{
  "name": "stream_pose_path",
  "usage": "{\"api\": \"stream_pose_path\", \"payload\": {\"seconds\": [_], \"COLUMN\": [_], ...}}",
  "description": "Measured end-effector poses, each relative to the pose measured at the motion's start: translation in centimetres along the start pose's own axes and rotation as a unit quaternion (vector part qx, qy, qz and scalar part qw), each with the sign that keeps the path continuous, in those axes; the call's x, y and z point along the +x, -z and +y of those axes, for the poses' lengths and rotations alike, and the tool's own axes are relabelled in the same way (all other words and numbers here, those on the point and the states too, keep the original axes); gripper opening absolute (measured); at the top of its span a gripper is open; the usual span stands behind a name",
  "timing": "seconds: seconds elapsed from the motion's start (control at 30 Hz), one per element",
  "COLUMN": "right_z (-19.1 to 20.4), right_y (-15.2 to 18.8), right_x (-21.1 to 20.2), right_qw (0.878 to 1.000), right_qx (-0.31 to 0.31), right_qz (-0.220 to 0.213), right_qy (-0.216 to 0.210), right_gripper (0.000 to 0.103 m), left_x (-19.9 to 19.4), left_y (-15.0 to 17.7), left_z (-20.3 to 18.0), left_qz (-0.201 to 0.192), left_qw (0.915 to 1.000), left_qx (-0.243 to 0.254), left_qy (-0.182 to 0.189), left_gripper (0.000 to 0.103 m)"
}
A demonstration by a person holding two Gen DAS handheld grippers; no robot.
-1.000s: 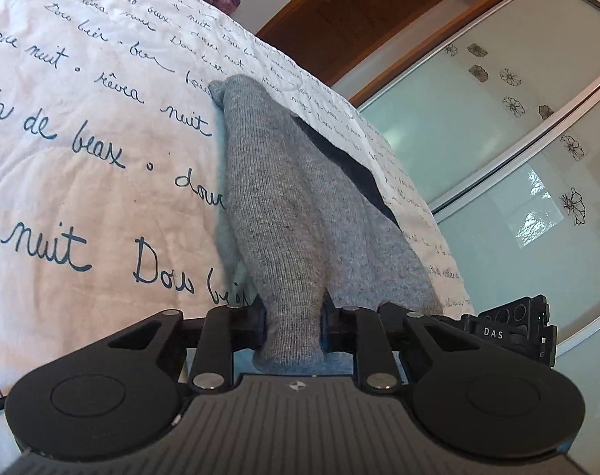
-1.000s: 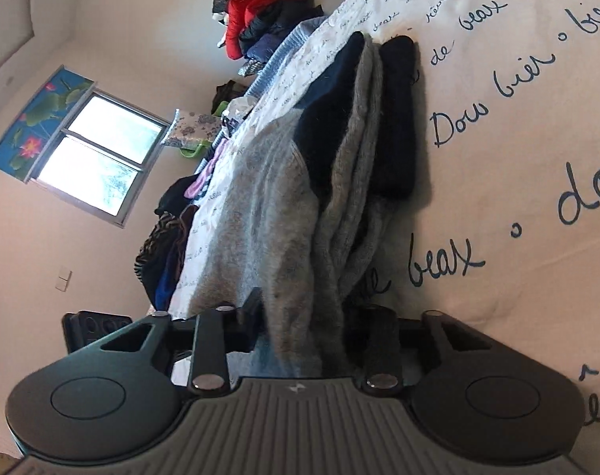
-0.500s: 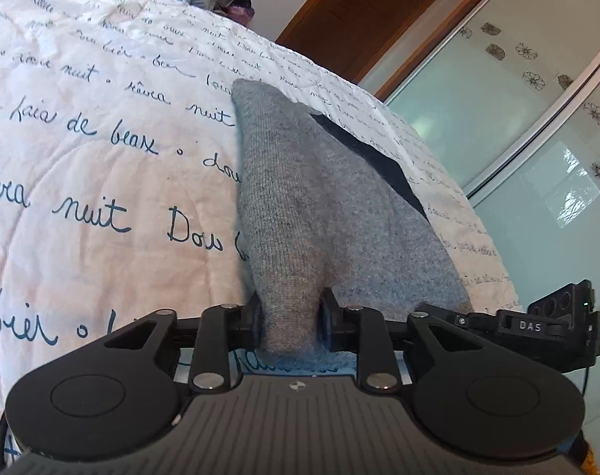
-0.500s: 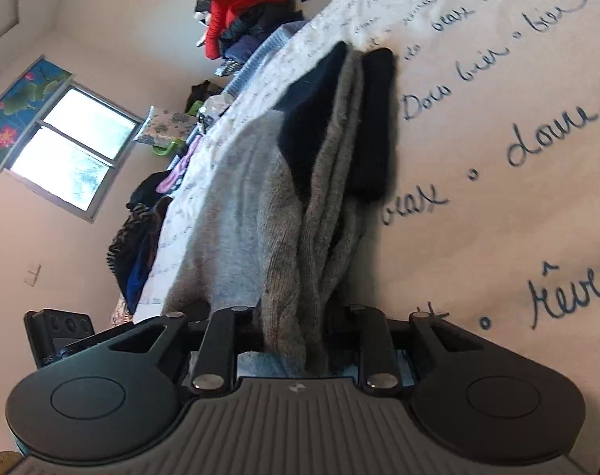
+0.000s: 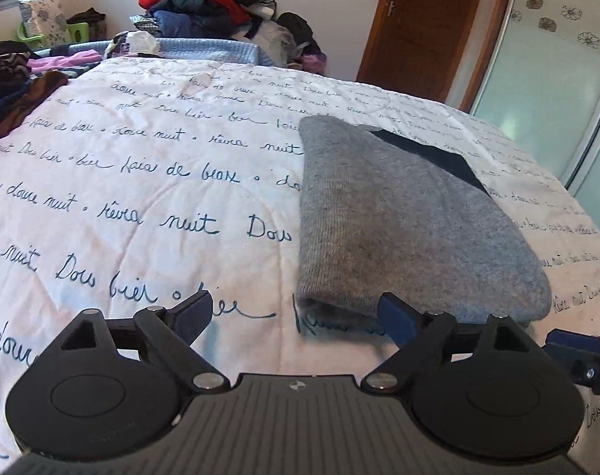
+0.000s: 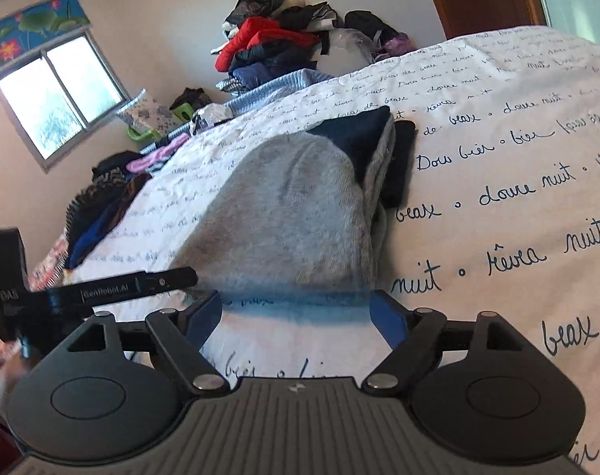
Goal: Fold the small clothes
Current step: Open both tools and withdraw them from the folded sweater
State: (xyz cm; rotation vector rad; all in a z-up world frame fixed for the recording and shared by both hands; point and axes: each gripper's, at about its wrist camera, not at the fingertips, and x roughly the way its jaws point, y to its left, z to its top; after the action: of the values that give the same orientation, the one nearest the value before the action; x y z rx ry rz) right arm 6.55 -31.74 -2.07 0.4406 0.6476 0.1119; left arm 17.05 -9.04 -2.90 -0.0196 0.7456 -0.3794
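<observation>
A folded grey knit garment (image 5: 399, 225) with a dark navy part (image 5: 430, 154) lies flat on the white bedspread (image 5: 141, 198) printed with blue script. My left gripper (image 5: 296, 310) is open and empty just in front of the garment's near left corner. In the right wrist view the same grey garment (image 6: 296, 206) lies folded, navy layers (image 6: 379, 138) at its far end. My right gripper (image 6: 296, 310) is open and empty, just short of the garment's near edge. The left gripper's body (image 6: 101, 289) shows at the left of that view.
A pile of clothes, red and dark (image 5: 204, 4), is heaped beyond the far end of the bed. More garments (image 5: 10, 91) lie along the bed's left edge. A wooden door (image 5: 422, 23) and a frosted glass wardrobe door (image 5: 545, 79) stand on the right. A window (image 6: 54, 91) is in the far wall.
Both grippers were shut on the grey garment and held it up. Now both have opened and let go, and the garment lies folded flat on the bed.
</observation>
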Motion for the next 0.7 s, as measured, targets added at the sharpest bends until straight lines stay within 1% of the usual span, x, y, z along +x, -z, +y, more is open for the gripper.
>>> {"api": "stream_pose_path", "payload": {"seconds": [0.07, 0.1, 0.2, 0.27, 0.37, 0.47, 0.53, 0.57, 0.6, 0.63, 0.67, 0.7], "right_z": [0.9, 1.1, 1.8, 2.6, 3.9, 5.4, 6.2, 6.2, 5.9, 5.3, 4.5, 4.1], "right_y": [0.8, 1.1, 2.0, 2.6, 3.3, 3.8, 4.2, 4.2, 4.1, 4.0, 3.9, 3.8], "right_x": [0.2, 0.2, 0.0, -0.5, -1.2, -1.6, -2.0, -2.3, -2.5, -2.7, -2.8, -2.8], "right_qw": [1.0, 0.999, 0.999, 0.999, 0.997, 0.994, 0.993, 0.994, 0.994, 0.991, 0.984, 0.977], "right_qx": [-0.017, -0.016, -0.009, -0.014, -0.034, -0.07, -0.079, -0.063, -0.031, 0.017, 0.062, 0.095], "right_qz": [0.012, 0.018, 0.033, 0.035, 0.039, 0.052, 0.066, 0.082, 0.101, 0.119, 0.131, 0.138], "right_qy": [0.023, 0.026, 0.031, 0.04, 0.054, 0.065, 0.062, 0.038, -0.004, -0.059, -0.105, -0.129], "right_gripper": [0.082, 0.082, 0.082, 0.082, 0.083, 0.086, 0.087, 0.087, 0.087, 0.087, 0.088, 0.091], "left_x": [-0.6, -0.8, -1.4, -1.8, -2.3, -2.6, -2.6, -2.7, -2.7, -2.8, -2.8, -2.9], "left_y": [0.6, 0.9, 1.8, 2.4, 3.2, 3.6, 3.8, 3.9, 4.0, 4.1, 4.2, 4.3], "left_z": [-0.1, -0.1, 0.1, 0.3, 0.2, 0.5, 0.6, 0.7, 0.7, 0.7, 0.7, 0.8], "left_qz": [-0.002, -0.003, 0.001, 0.001, -0.003, -0.002, -0.001, -0.001, -0.002, -0.003, -0.004, -0.004], "left_qw": [0.9998, 0.9997, 0.9996, 0.9994, 0.9989, 0.9988, 0.9988, 0.9986, 0.9985, 0.9984, 0.9983, 0.9983], "left_qx": [0.002, -0.001, -0.009, -0.011, 0.001, -0.001, -0.003, -0.001, 0.001, 0.003, 0.003, 0.002], "left_qy": [-0.017, -0.025, -0.025, -0.033, -0.046, -0.048, -0.05, -0.052, -0.055, -0.057, -0.058, -0.058], "left_gripper": [0.09, 0.091, 0.092, 0.092, 0.092, 0.092, 0.092, 0.092, 0.092, 0.092, 0.092, 0.092]}}
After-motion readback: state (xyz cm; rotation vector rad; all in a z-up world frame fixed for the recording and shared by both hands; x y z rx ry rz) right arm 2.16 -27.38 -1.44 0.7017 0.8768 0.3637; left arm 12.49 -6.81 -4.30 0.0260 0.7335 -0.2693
